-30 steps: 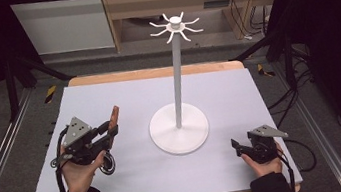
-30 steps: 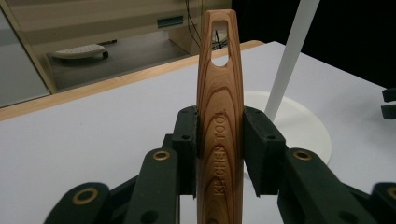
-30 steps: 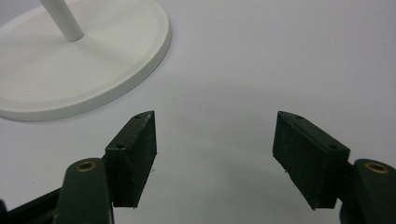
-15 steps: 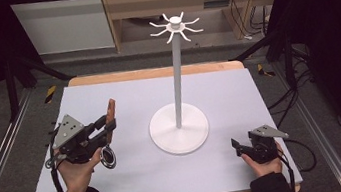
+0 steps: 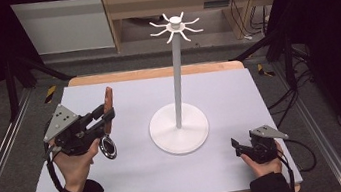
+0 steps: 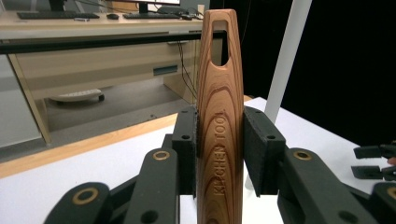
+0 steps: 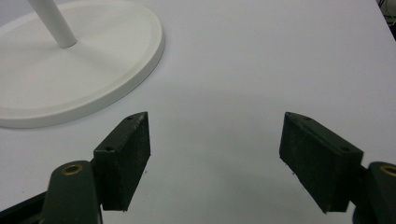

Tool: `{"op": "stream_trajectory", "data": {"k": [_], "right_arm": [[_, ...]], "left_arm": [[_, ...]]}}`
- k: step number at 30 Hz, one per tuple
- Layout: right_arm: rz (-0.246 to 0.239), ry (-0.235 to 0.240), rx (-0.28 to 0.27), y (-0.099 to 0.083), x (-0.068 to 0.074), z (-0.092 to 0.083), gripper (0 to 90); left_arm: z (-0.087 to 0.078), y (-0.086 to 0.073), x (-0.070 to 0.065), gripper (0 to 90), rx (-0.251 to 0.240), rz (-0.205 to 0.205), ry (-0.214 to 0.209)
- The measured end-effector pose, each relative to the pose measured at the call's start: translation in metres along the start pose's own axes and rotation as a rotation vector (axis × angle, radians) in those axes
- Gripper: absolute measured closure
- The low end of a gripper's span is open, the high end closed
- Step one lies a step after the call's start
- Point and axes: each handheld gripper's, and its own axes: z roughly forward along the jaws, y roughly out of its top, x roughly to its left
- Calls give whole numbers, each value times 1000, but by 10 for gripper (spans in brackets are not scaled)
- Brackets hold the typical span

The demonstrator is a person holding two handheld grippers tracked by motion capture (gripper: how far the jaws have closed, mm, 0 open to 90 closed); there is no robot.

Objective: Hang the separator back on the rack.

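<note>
My left gripper (image 5: 106,117) is shut on the wooden handle (image 5: 108,99) of a kitchen tool, held upright above the left of the white table mat (image 5: 134,177). The tool's round metal end (image 5: 108,148) hangs below the jaws by the hand. In the left gripper view the handle (image 6: 219,116), stamped "KITCHEN TOOL" with a slot at its top, is clamped between both pads (image 6: 187,140). My right gripper (image 5: 237,146) rests low at the front right; its jaws have just been opening and stand apart over bare mat (image 7: 215,158), nothing between them.
A white hook stand rises mid-table: round base (image 5: 179,131), thin pole (image 5: 175,75), several hooks at its top (image 5: 176,24). Its base (image 7: 70,79) lies just ahead-left of the right gripper. Wooden table edge (image 5: 155,73) and cabinets lie behind.
My left gripper has risen with the tool, lifting its metal end off the mat. The right hand has stayed in place.
</note>
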Motion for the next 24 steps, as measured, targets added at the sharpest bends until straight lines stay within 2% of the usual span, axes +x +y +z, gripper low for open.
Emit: {"op": "stream_trajectory", "data": {"k": [7,15,24], "right_arm": [[11,5,4,0,0,0,245],[1,0,-8,-1,-1,1,244],[-1,-3,-11,-1,0,0,243]], "left_arm": [[5,14,-7,674,-10,18,-11],[13,30,-15,674,-28,37,-23],[22,38,-20,674,-44,30,-46]]}}
